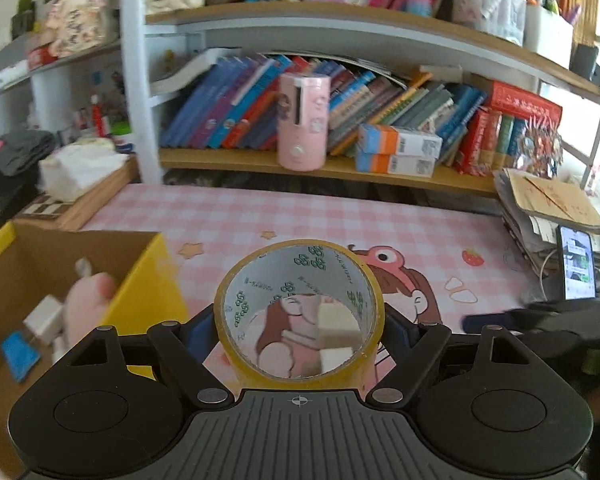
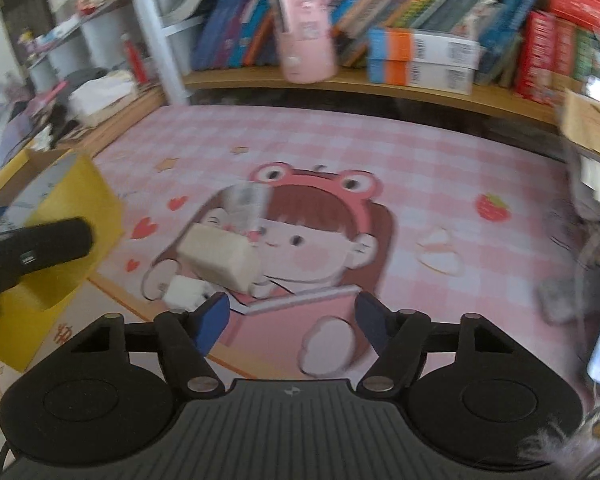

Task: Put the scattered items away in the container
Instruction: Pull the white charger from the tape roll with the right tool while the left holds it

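My left gripper (image 1: 300, 320) is shut on a roll of yellow tape (image 1: 300, 256), held above the pink checked desk mat (image 1: 380, 220). A yellow cardboard box (image 1: 148, 280) stands just to its left, holding a pink toy (image 1: 86, 304), a white adapter (image 1: 44, 318) and a blue item (image 1: 18, 354). My right gripper (image 2: 292, 318) is open and empty above the mat (image 2: 420, 160). A cream block (image 2: 218, 258) and a small white object (image 2: 184, 292) lie on the mat ahead of its left finger. The box (image 2: 60, 240) shows at the left, with the other gripper (image 2: 32, 252) in front of it.
A bookshelf (image 1: 340, 164) runs along the back with books, a pink cylinder (image 1: 303, 120) and orange-blue boxes (image 1: 398, 150). A stack of papers (image 1: 540, 208) and a phone (image 1: 578, 264) lie at the right edge. A tissue box (image 1: 76, 172) sits at the left.
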Demonstrator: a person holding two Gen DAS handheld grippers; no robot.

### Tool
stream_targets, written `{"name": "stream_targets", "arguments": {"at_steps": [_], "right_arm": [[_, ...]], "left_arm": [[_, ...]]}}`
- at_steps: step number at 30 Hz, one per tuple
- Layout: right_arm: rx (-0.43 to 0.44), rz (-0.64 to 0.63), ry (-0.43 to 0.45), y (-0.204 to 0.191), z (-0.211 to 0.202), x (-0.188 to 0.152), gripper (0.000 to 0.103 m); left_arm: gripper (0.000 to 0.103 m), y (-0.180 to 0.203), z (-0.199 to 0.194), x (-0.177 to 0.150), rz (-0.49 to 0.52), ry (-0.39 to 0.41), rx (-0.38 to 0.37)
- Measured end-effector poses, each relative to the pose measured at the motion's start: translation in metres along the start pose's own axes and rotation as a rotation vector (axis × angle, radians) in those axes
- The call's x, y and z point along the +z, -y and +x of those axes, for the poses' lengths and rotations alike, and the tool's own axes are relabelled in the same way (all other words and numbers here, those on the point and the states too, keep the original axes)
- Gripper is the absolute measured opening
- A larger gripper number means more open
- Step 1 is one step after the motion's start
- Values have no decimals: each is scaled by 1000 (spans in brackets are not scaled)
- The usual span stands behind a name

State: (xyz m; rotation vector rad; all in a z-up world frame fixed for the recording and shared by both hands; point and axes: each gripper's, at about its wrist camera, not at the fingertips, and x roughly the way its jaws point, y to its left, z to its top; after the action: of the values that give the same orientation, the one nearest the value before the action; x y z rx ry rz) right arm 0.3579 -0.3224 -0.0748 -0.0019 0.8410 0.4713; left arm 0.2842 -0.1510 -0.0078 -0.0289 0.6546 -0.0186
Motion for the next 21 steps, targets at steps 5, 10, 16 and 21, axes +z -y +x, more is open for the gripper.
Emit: {"name": "stream_targets", "arguments": {"at_steps": [5,10,16,21], "right_arm": [[84,-6,-37,-12,13,4,56],[137,-49,-70,-37,30,-4,53],[127,-93,-75,-54,42,-9,53],[75,-58,-52,-61,54,-12,53]], "left_arm": [[82,-9,-21,-7,-37,8,31],[83,-14,-31,-11,-68,12,31],[83,-22,-43,-16,-115,27,16],[83,-22,-48,-18,-115,22,3]]}}
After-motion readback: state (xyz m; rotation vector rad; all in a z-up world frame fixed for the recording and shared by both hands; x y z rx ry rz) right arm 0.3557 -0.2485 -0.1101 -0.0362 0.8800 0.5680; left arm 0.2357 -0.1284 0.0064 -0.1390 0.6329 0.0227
